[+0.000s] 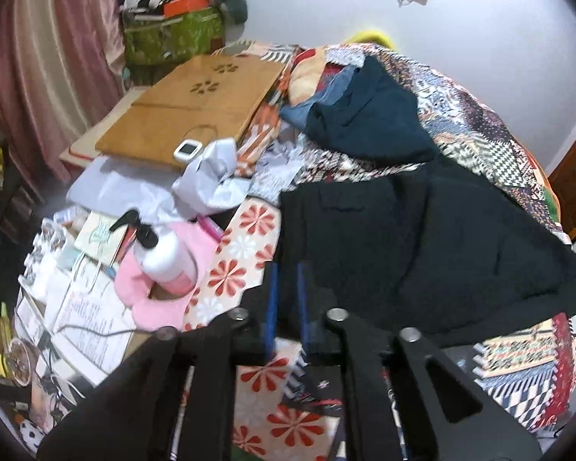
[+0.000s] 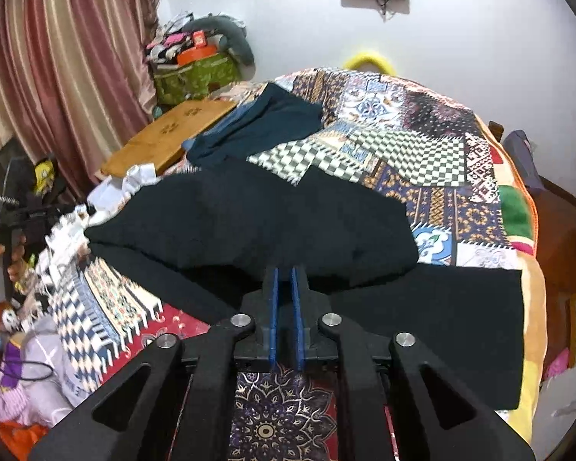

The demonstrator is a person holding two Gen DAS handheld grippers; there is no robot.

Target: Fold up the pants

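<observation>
Black pants [image 1: 422,238] lie spread on a patchwork bedspread [image 1: 480,126]; in the right wrist view the pants [image 2: 268,219] are partly folded, one layer lying over another. My left gripper [image 1: 287,269] sits at the pants' near left edge, its blue-padded jaws narrowly apart with nothing clearly between them. My right gripper [image 2: 284,271] sits at the near edge of the upper fold, jaws almost together; I cannot see cloth pinched in them. The left gripper also shows in the right wrist view [image 2: 9,223], held in a hand at far left.
A dark teal garment [image 1: 368,115] and blue jeans [image 1: 307,103] lie at the bed's far side. A wooden lap desk [image 1: 196,103], a white pump bottle [image 1: 165,253], pink cloth [image 1: 161,292] and papers crowd the left. The bedspread [image 2: 422,153] lies bare to the far right.
</observation>
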